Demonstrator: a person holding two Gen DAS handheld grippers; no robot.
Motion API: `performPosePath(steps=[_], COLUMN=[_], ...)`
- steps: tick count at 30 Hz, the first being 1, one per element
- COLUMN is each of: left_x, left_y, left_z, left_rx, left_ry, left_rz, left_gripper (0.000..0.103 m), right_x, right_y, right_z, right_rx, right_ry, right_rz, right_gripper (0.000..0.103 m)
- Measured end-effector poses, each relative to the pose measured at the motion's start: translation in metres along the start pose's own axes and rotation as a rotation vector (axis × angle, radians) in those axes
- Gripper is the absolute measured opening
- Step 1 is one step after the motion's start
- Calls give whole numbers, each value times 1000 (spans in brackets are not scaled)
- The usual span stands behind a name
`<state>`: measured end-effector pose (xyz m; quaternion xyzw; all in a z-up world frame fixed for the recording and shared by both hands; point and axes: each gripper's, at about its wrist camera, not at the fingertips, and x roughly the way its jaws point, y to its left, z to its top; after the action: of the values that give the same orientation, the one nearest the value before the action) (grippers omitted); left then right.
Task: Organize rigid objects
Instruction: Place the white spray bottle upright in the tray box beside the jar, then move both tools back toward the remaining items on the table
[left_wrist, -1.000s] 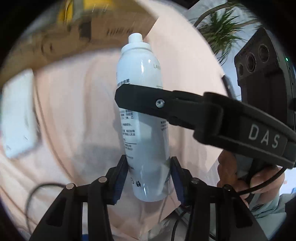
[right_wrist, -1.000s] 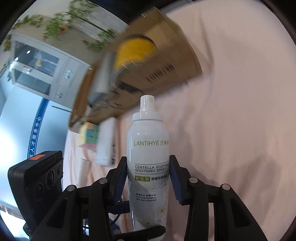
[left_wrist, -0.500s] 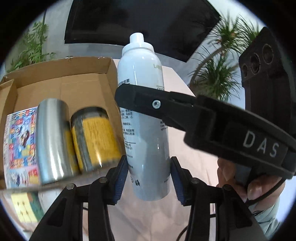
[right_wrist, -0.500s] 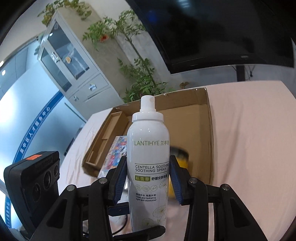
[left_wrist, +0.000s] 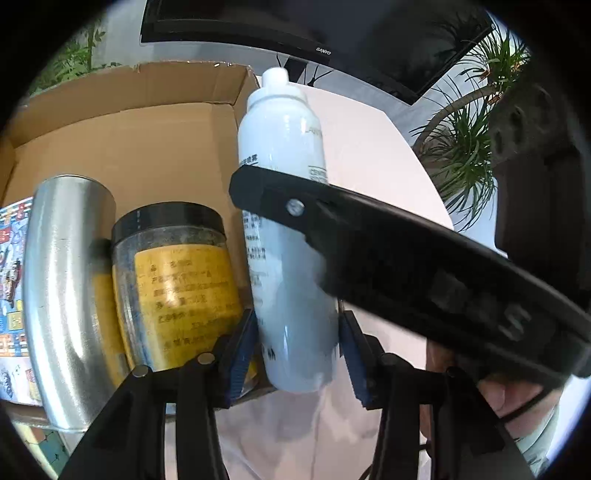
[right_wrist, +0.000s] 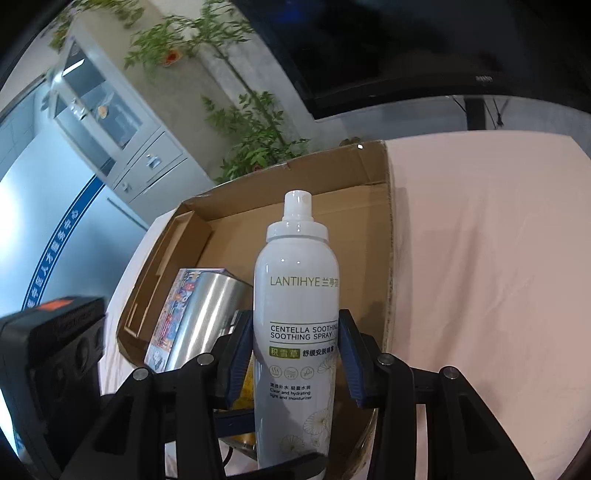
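A large black flat screen (right_wrist: 424, 48) fills the upper right of the right wrist frame. A grey metal cabinet with glass doors (right_wrist: 107, 122) stands upper left, leafy green plants (right_wrist: 251, 122) beside it. A spiky green palm-like plant (left_wrist: 469, 147) shows right of the left wrist frame.
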<state>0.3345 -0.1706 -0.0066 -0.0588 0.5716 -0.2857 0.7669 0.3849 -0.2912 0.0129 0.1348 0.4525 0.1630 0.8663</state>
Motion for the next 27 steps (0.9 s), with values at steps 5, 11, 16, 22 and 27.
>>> performPosePath(steps=[5, 11, 16, 22, 27], left_x=[-24, -75, -141, -273, -314], left_y=[0, 19, 43, 63, 70], left_z=[-19, -40, -71, -117, -153], left_rx=[33, 40, 44, 109, 153], left_ry=[-33, -128, -308, -601, -637], left_rz=[3, 53, 188, 538, 773], left_gripper=[42, 42, 44, 88, 88], right_x=[31, 46, 28, -40, -68], right_y=[-17, -18, 0, 53, 89], right_z=[-2, -4, -11, -58, -132], right_rx=[57, 85, 65, -144, -211], right_ry=[56, 95, 91, -86, -147], right_rz=[-58, -130, -147, -309, -403], right_gripper=[42, 44, 81, 103, 103])
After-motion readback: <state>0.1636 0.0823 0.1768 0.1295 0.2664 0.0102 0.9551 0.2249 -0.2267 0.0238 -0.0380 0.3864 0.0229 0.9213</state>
